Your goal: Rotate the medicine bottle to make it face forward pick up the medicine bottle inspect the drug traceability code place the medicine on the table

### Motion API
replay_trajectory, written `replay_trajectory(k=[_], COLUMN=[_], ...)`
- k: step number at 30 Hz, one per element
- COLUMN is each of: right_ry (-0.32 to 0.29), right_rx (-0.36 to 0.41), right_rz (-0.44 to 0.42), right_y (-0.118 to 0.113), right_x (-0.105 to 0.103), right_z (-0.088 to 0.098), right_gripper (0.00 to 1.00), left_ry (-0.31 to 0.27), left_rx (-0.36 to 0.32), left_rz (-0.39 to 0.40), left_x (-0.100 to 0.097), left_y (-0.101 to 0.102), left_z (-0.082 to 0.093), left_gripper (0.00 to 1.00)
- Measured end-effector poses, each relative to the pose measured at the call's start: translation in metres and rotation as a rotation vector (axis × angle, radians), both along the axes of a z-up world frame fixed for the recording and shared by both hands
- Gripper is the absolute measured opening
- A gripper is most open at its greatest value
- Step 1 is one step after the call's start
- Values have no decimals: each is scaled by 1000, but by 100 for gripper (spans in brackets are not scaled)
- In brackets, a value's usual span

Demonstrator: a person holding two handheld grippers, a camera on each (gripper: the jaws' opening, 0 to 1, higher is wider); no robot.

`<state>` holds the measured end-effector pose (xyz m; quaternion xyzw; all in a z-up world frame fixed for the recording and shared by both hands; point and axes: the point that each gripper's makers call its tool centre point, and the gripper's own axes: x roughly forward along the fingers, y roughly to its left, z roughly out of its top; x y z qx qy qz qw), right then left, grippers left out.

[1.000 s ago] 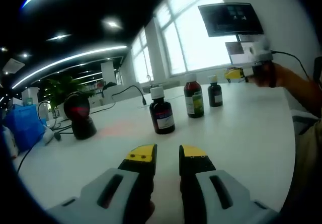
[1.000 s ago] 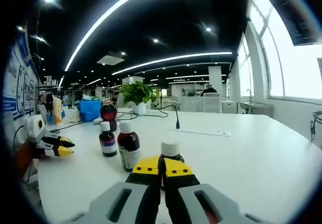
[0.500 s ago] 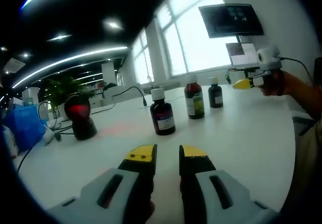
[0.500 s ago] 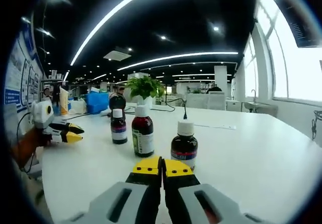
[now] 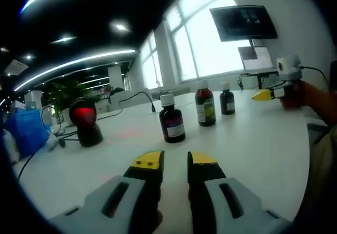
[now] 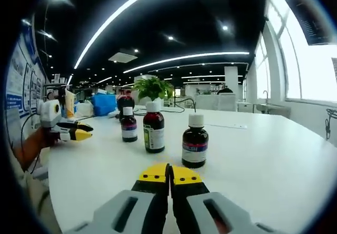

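In the left gripper view, the left tongs (image 5: 175,163), grey with yellow tips, hang spread and empty over the white tabletop (image 5: 253,139), their jaws parted by a clear gap. Three dark brown medicine bottles with white caps stand upright beyond them: the nearest medicine bottle (image 5: 171,119) with a white and purple label, behind it to the right a taller bottle with a green and white label (image 5: 205,105), and further right a small dark bottle (image 5: 227,99). Left of the nearest medicine bottle, well apart, stands a black barcode scanner with a red glowing window (image 5: 84,121). Right of the small bottle, the right tongs (image 5: 262,94) are held above the tabletop in a person's hand (image 5: 295,93). In the right gripper view, the right tongs (image 6: 169,174) are pressed together, holding nothing. Just beyond them the nearest medicine bottle (image 6: 195,142) stands on the tabletop (image 6: 263,155); left of it the taller bottle (image 6: 154,128), then the small bottle (image 6: 129,125). Far left of these, the left tongs (image 6: 79,133) hover, spread.
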<state>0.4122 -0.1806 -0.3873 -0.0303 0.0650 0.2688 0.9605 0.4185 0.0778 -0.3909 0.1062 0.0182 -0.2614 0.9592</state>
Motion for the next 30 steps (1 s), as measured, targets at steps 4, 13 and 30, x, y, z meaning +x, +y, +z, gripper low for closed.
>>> replay_trajectory(k=[4,13,30], right_ry=[-10,-38,-7], right_rx=[10,-9,40], right_rz=[7,44,60], right_y=[2,2,-4], right_x=[-4,-7,0], right_z=[0,-2,-3], right_gripper=[0,0,0], left_ry=[-6,-6,-5], left_rx=[-3,5,18], left_rz=[1,-2,2], left_x=[0,0,-3], left_y=[0,-1,-3], left_z=[1,0,0], left_gripper=[10,10,10])
